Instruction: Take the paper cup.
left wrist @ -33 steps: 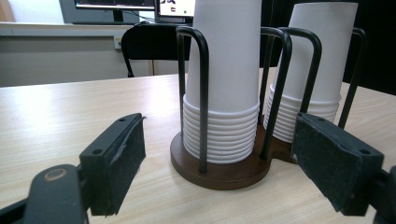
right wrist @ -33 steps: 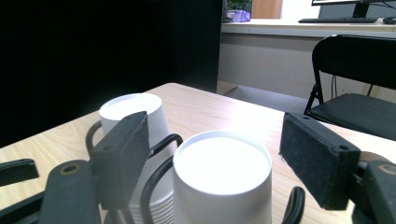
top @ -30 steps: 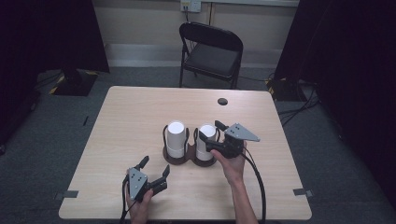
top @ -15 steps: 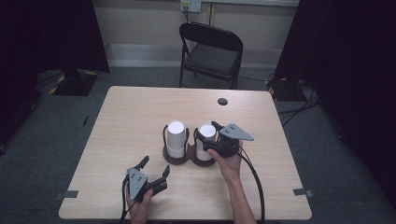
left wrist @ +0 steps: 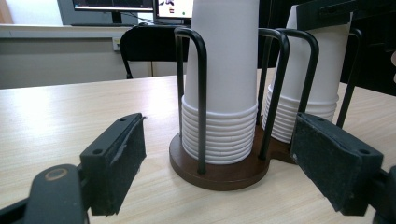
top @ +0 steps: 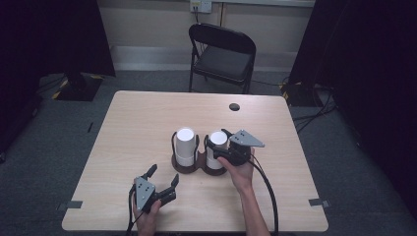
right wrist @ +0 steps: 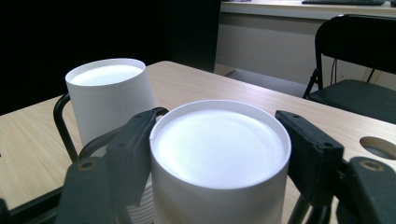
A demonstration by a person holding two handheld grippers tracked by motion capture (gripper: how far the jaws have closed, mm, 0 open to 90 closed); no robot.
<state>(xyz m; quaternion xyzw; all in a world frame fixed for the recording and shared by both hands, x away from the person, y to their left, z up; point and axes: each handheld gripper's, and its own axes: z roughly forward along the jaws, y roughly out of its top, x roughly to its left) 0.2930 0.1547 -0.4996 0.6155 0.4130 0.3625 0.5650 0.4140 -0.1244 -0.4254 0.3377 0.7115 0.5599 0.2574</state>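
Note:
Two stacks of upturned white paper cups stand in a black wire holder on a brown wooden base point(top: 183, 167) at the table's middle. My right gripper point(top: 216, 138) reaches over the right stack point(top: 212, 156) from the right. In the right gripper view, my right gripper point(right wrist: 219, 149) has both pads against the sides of the top cup point(right wrist: 219, 135). The left stack point(right wrist: 109, 98) stands beside it, untouched. My left gripper point(top: 163, 174) rests low near the front edge, open, pointing at the left stack point(left wrist: 224, 70), well short of the base point(left wrist: 219, 172).
The wooden table point(top: 137, 128) has a round cable hole point(top: 234, 106) at the back right. A black folding chair point(top: 223, 54) stands behind the far edge. Dark curtains hang on both sides. Each gripper trails a cable toward the front edge.
My right gripper has slid a little left, so its jaws now sit around the top cup of the right stack. The left gripper has stayed put.

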